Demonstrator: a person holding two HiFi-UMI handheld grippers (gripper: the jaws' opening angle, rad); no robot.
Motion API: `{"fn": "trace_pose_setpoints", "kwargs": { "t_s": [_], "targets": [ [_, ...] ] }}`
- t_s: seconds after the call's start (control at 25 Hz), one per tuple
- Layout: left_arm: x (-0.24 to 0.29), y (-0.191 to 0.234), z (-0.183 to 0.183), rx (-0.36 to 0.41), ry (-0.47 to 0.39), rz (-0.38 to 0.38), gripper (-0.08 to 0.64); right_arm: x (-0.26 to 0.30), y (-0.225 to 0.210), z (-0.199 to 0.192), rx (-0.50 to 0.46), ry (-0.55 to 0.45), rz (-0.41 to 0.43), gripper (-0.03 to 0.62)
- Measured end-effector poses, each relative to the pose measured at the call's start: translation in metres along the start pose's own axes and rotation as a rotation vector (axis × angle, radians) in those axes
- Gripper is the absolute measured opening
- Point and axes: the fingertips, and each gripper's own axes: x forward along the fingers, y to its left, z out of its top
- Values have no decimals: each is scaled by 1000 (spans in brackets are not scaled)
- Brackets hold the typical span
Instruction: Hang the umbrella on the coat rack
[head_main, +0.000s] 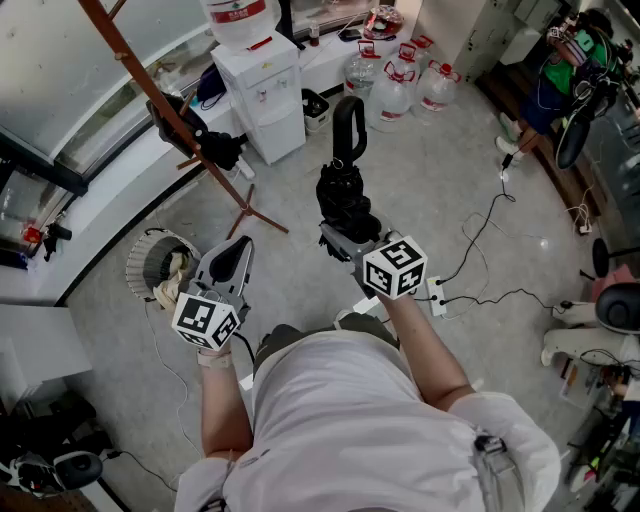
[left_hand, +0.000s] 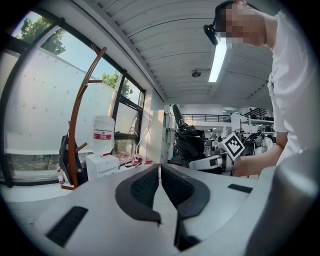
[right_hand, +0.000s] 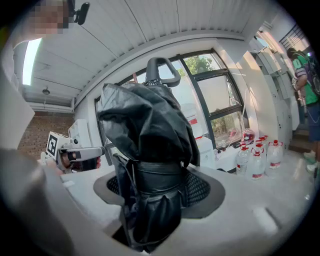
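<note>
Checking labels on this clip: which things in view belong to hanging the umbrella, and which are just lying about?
Job: umbrella, clamped in right gripper; coat rack; left gripper, shut and empty.
Lying about: water dispenser, water jugs, floor cables.

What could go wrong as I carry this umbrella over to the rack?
The right gripper clamps the umbrella on its soft folded canopy, so it may slip or twist. A black bag already hangs on the coat rack, so the handle could snag it or find that peg taken.
</note>
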Motion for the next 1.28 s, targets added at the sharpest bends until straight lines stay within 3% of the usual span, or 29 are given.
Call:
{"fn": "trace_pose_setpoints", "kwargs": {
  "t_s": [0.44,0.76,1.0,1.28],
  "targets": [
    [53,-41,-12,-18,33,22,2,-37,-52,-10,41,19,55,278],
    [84,-38,-27,-39,82,-7,2,-35,-80,-24,83,60,33,276],
    [123,-5,-26,-64,67,-22,2,-10,-110,-20,120,91,3,277],
    [170,75,-16,-118,55,-59,2,57,-142,9,111,138,-57,276]
  ]
}}
